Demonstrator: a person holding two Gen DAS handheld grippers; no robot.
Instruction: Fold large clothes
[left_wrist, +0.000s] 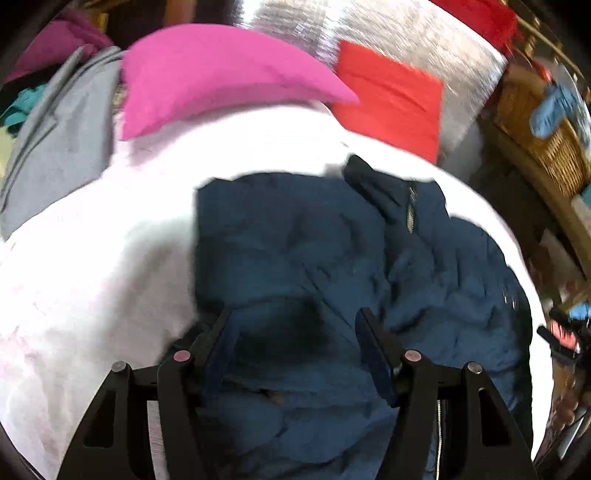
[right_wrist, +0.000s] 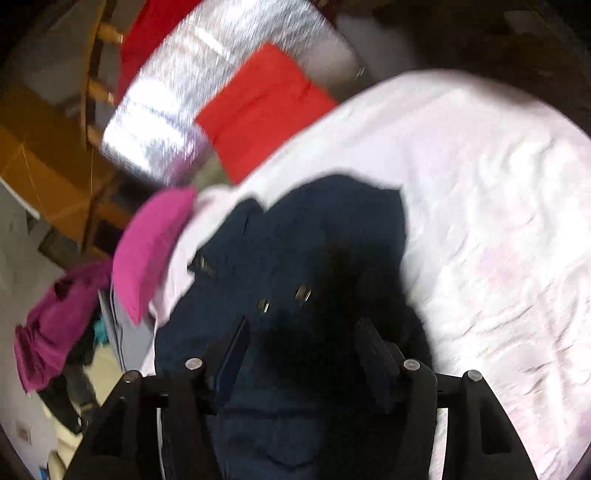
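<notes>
A dark navy garment (left_wrist: 295, 240) lies crumpled on a white sheet (left_wrist: 92, 258), its collar and a zip (left_wrist: 410, 218) towards the far side. My left gripper (left_wrist: 294, 314) hovers over its near part, fingers wide apart, open, with the cloth lying below and nothing pinched between the pads. In the right wrist view the same navy garment (right_wrist: 332, 221) shows metal snaps (right_wrist: 303, 293). My right gripper (right_wrist: 303, 323) stands open above it, casting a dark shadow on the cloth. Both views are blurred.
A pink pillow (left_wrist: 221, 74) and a folded red cloth (left_wrist: 391, 99) lie beyond the garment, next to a silvery padded surface (left_wrist: 406, 33). A grey garment (left_wrist: 62, 140) lies at the left. A wicker basket (left_wrist: 546, 147) stands at the right. A magenta garment (right_wrist: 48, 332) hangs off the edge.
</notes>
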